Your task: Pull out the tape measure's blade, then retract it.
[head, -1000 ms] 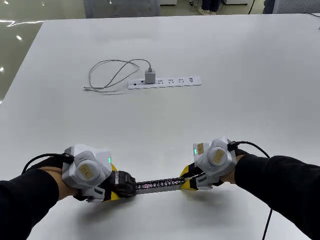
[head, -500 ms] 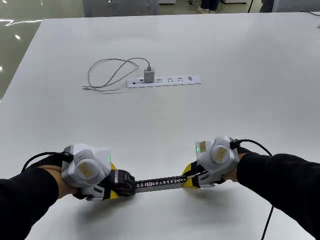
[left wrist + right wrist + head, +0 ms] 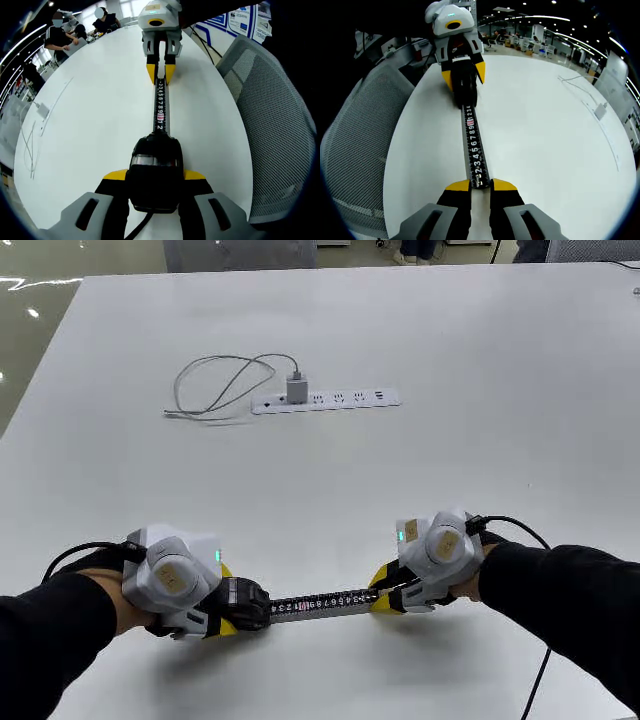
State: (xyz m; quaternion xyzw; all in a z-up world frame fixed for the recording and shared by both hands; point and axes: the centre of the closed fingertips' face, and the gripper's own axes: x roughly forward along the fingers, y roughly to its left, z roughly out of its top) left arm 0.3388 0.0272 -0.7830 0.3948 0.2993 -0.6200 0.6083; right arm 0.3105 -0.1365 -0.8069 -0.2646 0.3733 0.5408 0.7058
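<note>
The black tape measure case sits low over the white table near its front edge, with my left gripper shut on it. Its numbered blade runs out level to the right. My right gripper is shut on the blade's tip. The blade shows numbers up to about 14 in the right gripper view.
A white power strip with a plugged charger and a looped grey cable lies mid-table, far from the grippers. A grey mesh chair stands by the table's front edge. People sit at the table's far end.
My right gripper has moved a little to the right with the blade's tip, so more of the blade shows. The left gripper and case have stayed put.
</note>
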